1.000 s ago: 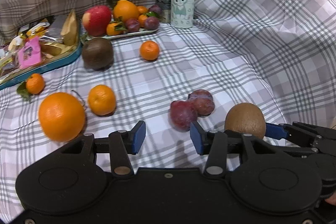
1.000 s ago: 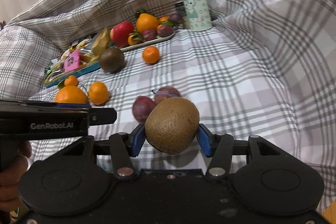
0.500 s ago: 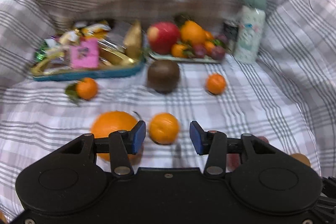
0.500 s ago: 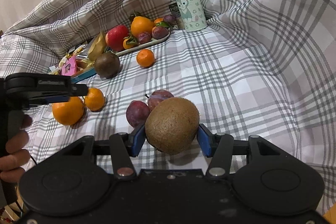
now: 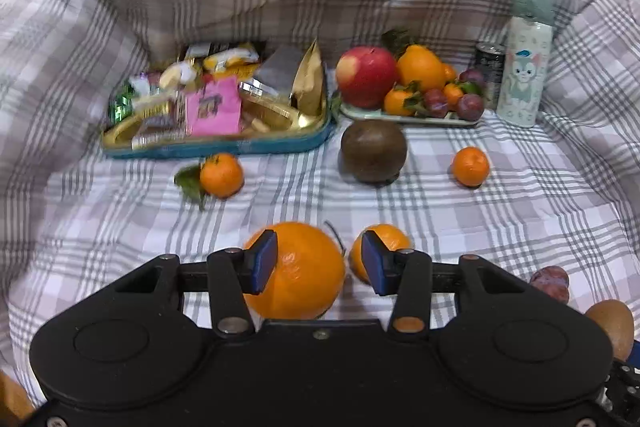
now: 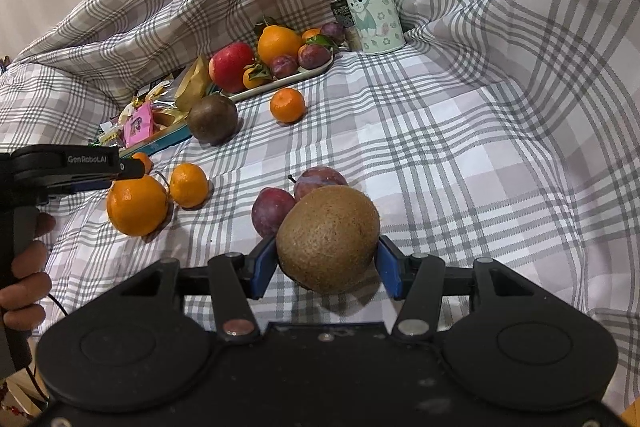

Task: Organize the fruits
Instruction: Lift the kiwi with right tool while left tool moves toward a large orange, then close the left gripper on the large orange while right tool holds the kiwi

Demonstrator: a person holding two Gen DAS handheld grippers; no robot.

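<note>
Right now the right claw (image 6: 327,267) pinches a kiwi (image 6: 328,237) above the checked cloth (image 6: 440,147), two plums (image 6: 276,209) just behind it. Over on the left, the other claw (image 5: 319,263) hangs spread above a big orange (image 5: 298,271), not gripping it.

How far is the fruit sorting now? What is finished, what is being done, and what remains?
Done: the plate already holds an apple, an orange, tangerines and plums. In hand: the right claw grips a kiwi; the left claw is open above the big orange, not gripping it. Left on the cloth: that orange, three tangerines, two plums and a dark brown fruit.
</note>
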